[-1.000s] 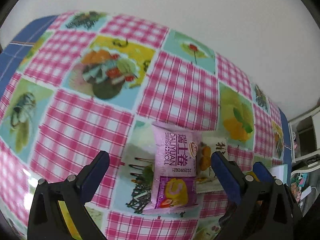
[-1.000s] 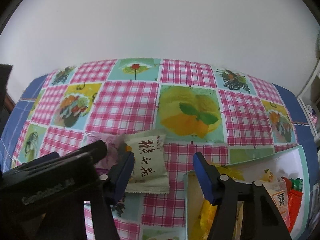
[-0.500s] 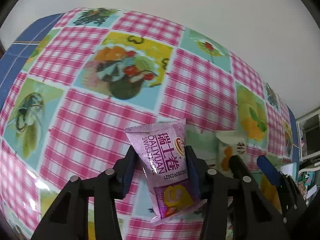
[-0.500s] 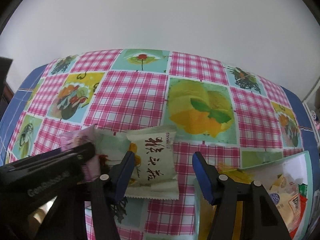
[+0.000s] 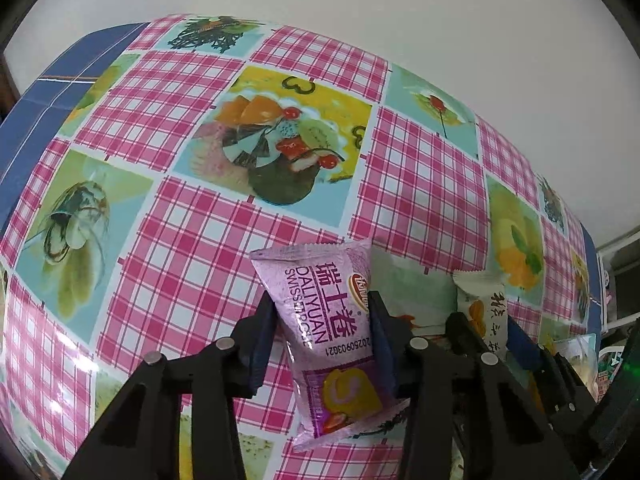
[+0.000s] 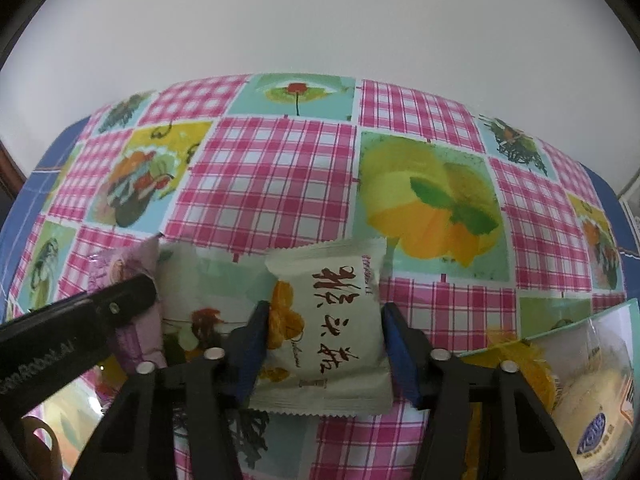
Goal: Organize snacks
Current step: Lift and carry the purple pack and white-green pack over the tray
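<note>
My left gripper (image 5: 320, 336) is shut on a purple Swiss roll packet (image 5: 328, 332) and holds it tilted above the checked tablecloth. My right gripper (image 6: 324, 340) is shut on a pale green cake packet (image 6: 332, 320), its blue pads pressing both sides. The green packet also shows at the right of the left wrist view (image 5: 486, 312), between the right gripper's fingers. The purple packet (image 6: 132, 276) and the left gripper's black finger show at the left of the right wrist view.
A clear tray (image 6: 624, 312) holding several wrapped snacks sits at the right edge of the table. The tablecloth (image 5: 200, 240) of pink check and fruit pictures covers the table up to a white wall. A shelf (image 5: 616, 280) stands beyond the table's right end.
My left gripper closed on the purple packet and lifted it off the cloth. My right gripper moved over the green packet and closed on it.
</note>
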### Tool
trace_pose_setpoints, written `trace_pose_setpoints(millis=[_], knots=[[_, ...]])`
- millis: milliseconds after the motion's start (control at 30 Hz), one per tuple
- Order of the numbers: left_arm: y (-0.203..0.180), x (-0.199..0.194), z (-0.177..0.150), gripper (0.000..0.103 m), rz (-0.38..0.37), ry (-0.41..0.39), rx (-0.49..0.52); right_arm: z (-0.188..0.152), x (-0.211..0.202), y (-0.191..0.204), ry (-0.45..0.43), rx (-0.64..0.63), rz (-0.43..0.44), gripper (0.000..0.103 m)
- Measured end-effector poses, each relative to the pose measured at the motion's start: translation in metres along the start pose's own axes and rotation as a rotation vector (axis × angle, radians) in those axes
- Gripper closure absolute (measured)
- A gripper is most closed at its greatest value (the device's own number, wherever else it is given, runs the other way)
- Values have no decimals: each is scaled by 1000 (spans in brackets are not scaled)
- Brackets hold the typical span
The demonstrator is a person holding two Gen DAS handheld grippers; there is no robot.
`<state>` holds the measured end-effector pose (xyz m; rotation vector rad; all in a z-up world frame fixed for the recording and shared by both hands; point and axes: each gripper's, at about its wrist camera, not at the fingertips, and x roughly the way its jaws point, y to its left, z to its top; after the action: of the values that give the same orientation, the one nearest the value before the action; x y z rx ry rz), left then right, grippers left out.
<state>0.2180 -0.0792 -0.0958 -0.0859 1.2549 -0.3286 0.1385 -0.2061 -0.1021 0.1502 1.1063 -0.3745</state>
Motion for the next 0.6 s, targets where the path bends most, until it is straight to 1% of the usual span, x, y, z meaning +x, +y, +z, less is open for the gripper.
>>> trace_pose_setpoints(millis=[100,300,433,600], knots=[[-1,-4,-2,64,8,-2,2,-1,-5,-2,3,5,-7,48],[-2,-22,-11,65,21,0,1,-3,-29,-6,-4,28,1,48],[-6,-44,-16,65,23,-11,-2,-6,-55,-10,-18,45,6,48],[-18,-77,-24,65,-3,-43,-3,-14,-85,-13,-28,56,6,48]])
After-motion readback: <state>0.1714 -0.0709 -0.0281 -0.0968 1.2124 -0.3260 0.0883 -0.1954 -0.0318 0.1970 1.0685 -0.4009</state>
